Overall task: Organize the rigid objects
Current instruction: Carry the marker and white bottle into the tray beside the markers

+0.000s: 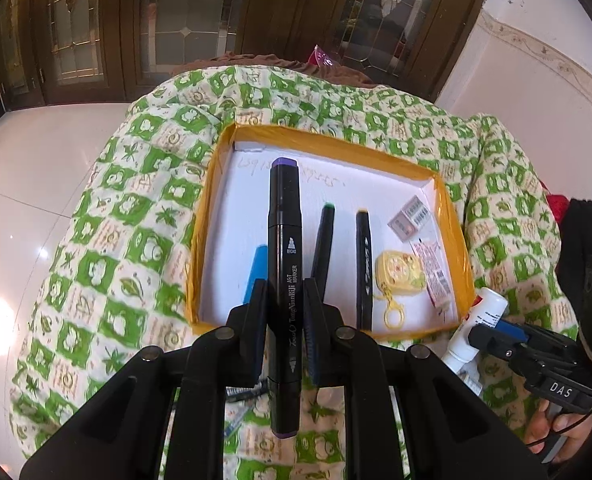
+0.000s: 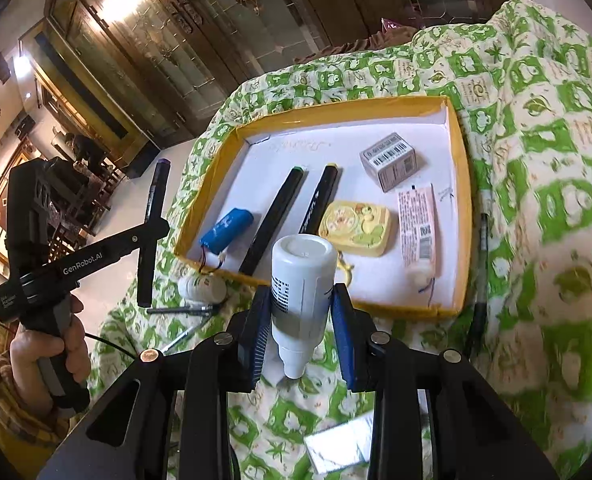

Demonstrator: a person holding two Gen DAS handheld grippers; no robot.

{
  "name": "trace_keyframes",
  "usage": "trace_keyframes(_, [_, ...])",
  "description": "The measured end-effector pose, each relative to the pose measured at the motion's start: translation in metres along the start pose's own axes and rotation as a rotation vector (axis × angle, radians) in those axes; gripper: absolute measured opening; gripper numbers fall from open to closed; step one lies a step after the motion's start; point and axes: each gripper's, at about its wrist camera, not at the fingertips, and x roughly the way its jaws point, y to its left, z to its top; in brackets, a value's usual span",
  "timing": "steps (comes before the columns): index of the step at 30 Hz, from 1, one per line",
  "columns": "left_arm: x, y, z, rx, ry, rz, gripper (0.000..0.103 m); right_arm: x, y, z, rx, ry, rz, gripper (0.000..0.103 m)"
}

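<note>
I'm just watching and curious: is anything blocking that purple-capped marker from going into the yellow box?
Nothing visible blocks it. The left claw holds the purple-capped marker above the yellow box, whose top is open. The white floor left of the green-capped marker is bare apart from the blue battery pack.

Home interior: carved wooden doors point(image 1: 183, 20) with leaded glass at 12 o'clock, tiled floor point(image 1: 23, 208), quilt point(image 1: 107, 216) centre.
</note>
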Motion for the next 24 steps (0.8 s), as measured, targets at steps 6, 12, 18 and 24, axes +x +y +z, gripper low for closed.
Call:
trace_keyframes(6, [0.011,0.003,0.022,0.004,-0.004,0.011,0.014,0.013,0.002,0.029,0.038,-0.011,0.031,0.027])
trace_keyframes(12, [0.032,0.006,0.040,0.016,-0.002,0.033,0.014,0.033,0.007,0.050,0.058,-0.033,0.045,0.027])
trace_keyframes(18, [0.061,0.015,0.049,0.031,0.029,0.064,0.014,0.056,0.009,0.061,0.055,-0.024,0.042,0.027])
trace_keyframes(24, [0.079,0.024,0.046,0.034,0.052,0.089,0.014,0.074,0.012,0.068,0.040,-0.006,0.046,0.027])
